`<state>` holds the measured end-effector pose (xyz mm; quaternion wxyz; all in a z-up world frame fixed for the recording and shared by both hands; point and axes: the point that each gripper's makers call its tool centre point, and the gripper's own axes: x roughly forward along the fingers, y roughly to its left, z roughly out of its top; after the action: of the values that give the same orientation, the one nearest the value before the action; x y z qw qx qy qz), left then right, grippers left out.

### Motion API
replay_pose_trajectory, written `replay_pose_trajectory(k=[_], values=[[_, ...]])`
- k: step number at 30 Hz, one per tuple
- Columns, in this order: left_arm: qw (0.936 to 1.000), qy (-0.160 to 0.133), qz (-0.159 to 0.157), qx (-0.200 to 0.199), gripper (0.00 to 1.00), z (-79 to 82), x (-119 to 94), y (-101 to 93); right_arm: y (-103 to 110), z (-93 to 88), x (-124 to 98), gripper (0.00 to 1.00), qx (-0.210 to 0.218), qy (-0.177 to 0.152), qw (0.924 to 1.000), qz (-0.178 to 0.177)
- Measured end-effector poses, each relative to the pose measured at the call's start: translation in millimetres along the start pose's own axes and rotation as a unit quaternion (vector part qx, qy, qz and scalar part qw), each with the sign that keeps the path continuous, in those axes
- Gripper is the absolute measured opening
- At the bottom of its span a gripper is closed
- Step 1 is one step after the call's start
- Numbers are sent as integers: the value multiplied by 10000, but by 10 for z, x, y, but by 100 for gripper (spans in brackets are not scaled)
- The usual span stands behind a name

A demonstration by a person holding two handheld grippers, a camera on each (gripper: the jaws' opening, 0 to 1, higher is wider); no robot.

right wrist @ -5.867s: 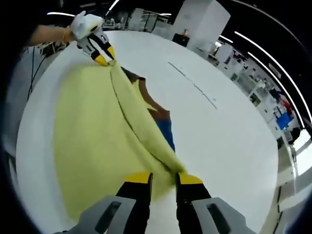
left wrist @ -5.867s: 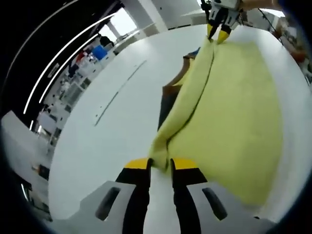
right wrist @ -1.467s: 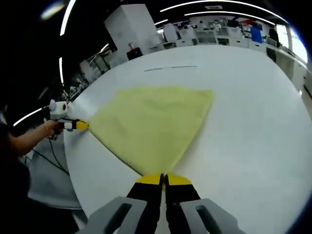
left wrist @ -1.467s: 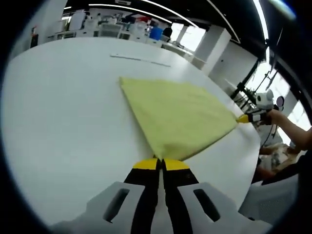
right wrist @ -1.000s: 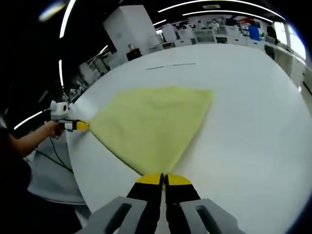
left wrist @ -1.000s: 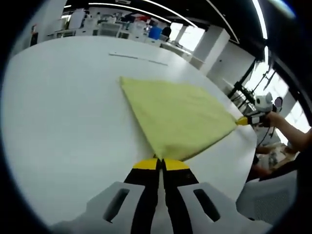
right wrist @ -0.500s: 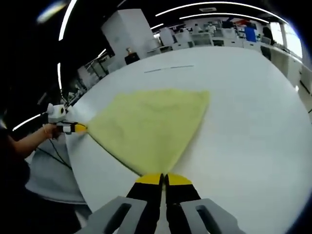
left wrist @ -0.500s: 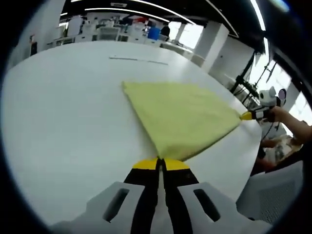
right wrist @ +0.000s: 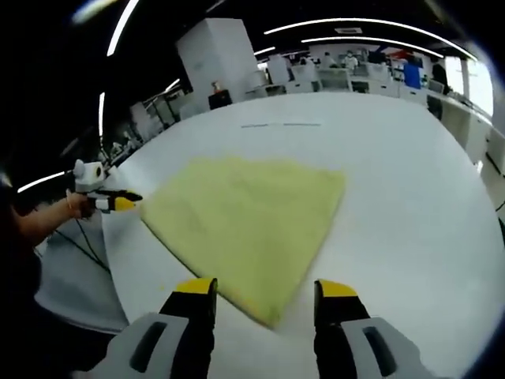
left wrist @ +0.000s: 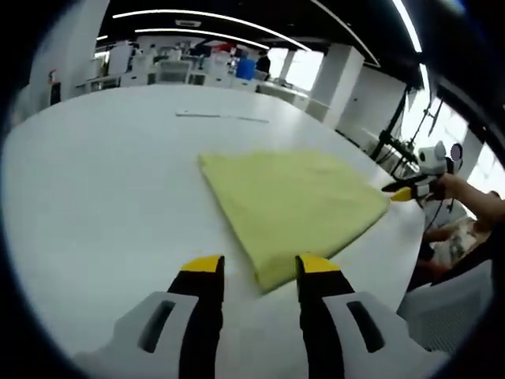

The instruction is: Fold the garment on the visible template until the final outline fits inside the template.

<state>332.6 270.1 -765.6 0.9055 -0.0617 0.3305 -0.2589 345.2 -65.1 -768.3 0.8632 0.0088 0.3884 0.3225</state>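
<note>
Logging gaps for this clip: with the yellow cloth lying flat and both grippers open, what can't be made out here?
- Template: no outline visible around the yellow cloth; the cloth may cover it, so fit is unverifiable.
- Cloth layers: its underside and inner folds are hidden by the top layer.
- Thin dark line on the table: too small to identify.
- Background shelves: blurred.

garment: pale yellow fleece-like cloth garment [left wrist: 296,202] [right wrist: 245,215], folded into a flat four-cornered shape
pose: lying flat on the white round surface [left wrist: 102,181] [right wrist: 410,205], edges fairly straight, slight wrinkles on top
place: near the surface's edge, one corner pointing between each tool's spread jaws, untouched
</note>
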Motion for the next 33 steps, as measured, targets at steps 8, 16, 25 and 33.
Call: replay_pose_trajectory(k=[8, 16, 25, 33], values=[[9992, -319, -20, 247, 53, 244, -93, -95, 149, 155, -68, 71, -448, -141, 9989, 69], [9969, -620, 48, 489, 66, 480, -271, -192, 293, 310, -210, 83, -541, -408, 9977, 95], [9952, -922, 21, 314, 80, 602, -416, -262, 456, 464, -345, 94, -648, -703, 9953, 127], [9945, -934, 144, 444, 94, 602, -483, -263, 520, 521, -392, 99, -652, -862, 9941, 108]])
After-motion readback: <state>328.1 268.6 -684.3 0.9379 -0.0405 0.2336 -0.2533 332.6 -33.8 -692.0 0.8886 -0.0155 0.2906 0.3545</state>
